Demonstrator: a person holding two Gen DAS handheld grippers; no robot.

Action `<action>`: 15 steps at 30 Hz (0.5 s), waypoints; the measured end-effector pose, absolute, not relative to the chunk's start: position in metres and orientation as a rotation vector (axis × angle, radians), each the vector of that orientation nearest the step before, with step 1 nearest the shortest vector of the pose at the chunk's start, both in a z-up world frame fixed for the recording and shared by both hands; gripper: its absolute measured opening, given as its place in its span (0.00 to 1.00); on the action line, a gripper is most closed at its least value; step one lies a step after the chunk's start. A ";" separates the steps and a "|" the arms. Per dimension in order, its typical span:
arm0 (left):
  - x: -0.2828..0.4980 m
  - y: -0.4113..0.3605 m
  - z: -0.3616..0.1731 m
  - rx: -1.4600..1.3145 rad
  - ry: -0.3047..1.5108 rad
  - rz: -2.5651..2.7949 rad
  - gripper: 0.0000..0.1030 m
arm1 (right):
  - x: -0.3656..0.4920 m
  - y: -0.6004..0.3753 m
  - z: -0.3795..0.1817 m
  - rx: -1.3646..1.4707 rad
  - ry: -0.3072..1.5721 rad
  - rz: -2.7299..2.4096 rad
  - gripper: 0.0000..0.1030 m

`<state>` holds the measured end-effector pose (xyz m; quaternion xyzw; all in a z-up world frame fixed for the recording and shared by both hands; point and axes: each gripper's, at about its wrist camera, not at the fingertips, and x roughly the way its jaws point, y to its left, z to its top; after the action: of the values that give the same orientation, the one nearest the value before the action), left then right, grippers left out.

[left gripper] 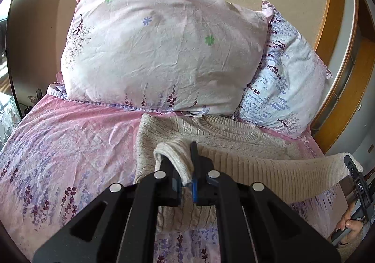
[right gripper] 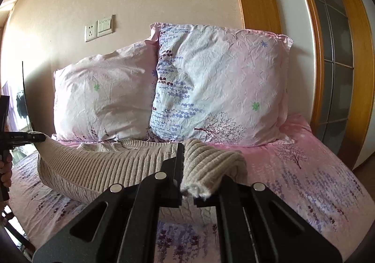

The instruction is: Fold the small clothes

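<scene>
Two tongs, both mine, are clamped fully shut on the ribbed hem of one cream knit sweater (left gripper: 234,136). Left tongs (left gripper: 185,169) pinch one hem corner; right tongs (right gripper: 187,169) pinch the other, seen at 3 o'clock in the left view. The hem band hangs taut between them, raised off the bed (left gripper: 58,145), while the cable-knit body lies flat with its collar toward 12 o'clock, just short of the pillows (left gripper: 152,47).

Handling, as I judge it: the knit is soft, thick and stretchy, light but prone to sagging mid-span, not slippery. Ribbed corners give the firmest purchase; both grips sit there already.

Room: open sheet lies at 9 o'clock of the sweater. The pillows bound the fold at 12 o'clock, and the wooden door frame (right gripper: 321,75) stands beyond the mattress edge at 3 o'clock.
</scene>
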<state>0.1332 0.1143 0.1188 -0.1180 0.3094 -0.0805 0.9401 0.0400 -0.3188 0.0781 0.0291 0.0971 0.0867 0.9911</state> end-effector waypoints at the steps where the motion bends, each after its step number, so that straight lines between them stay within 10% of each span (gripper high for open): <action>1: 0.139 0.114 0.120 -0.241 0.630 -0.157 0.05 | 0.047 -0.315 0.082 0.034 0.191 0.158 0.06; 15: 0.244 0.100 0.098 -0.203 0.722 -0.073 0.06 | 0.161 -0.293 0.068 0.086 0.372 0.071 0.06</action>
<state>0.2445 0.0997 0.0982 -0.0991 0.3524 -0.0357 0.9299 0.1609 -0.2927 0.0679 0.0427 0.1847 0.0353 0.9812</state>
